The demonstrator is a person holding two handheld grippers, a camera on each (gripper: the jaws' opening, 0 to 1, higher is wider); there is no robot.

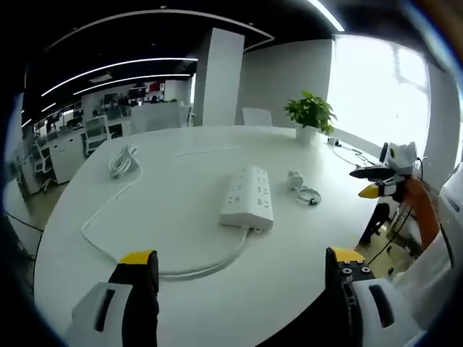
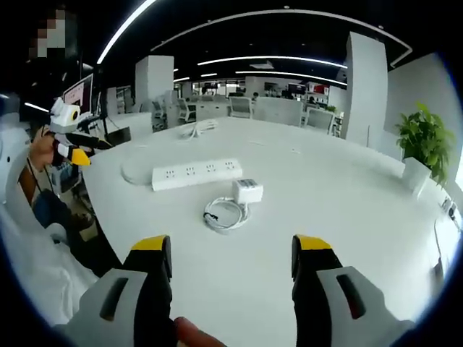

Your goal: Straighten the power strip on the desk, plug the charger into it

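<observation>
White power strip point(image 1: 248, 196) lying flat near the middle of the round white desk point(image 1: 181, 238), its cord point(image 1: 108, 217) looping toward the desk edge and ending in a coil point(image 1: 123, 160); white charger point(image 2: 247, 191) just beside the strip, its own cable point(image 2: 226, 214) coiled next to it; potted plant point(image 1: 309, 114) at the far edge. Left gripper point(image 1: 242, 271) jaws wide apart, empty, above the near edge; right gripper point(image 2: 231, 262) likewise wide and empty, charger ahead.

White power strip point(image 1: 248, 196) lies flat on the desk, sockets up; white charger point(image 1: 294, 178), cable coiled, rests just beside it, unplugged.
</observation>
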